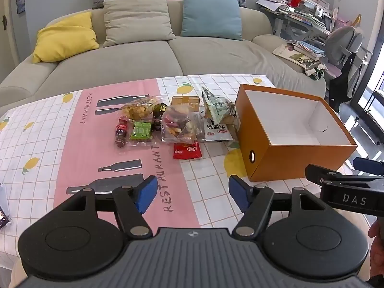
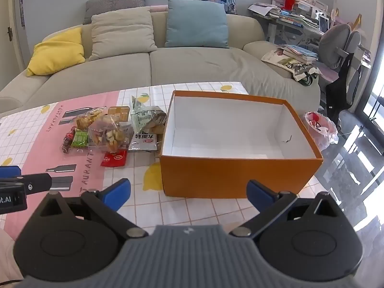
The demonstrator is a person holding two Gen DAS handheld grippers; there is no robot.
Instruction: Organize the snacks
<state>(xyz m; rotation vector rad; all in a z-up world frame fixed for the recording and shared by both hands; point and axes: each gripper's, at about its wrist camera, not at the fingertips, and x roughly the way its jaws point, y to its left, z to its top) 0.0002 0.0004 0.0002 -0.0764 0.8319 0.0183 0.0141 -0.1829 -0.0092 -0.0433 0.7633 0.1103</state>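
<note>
Bright daylight from the right (window glare), sharp focus, fisheye-bent edges

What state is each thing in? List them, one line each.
Orange box: open, lidless, nothing inside.
Left tongs: open, holding nothing.
Right tongs: open, holding nothing.
Small cola bottle: lying on its side, capped.
Clear bag of mixed snacks: closed, resting on the pile.
Red packet: flat on the tablecloth, partly under the clear bag.
Green packet: sealed, lying flat.
</note>
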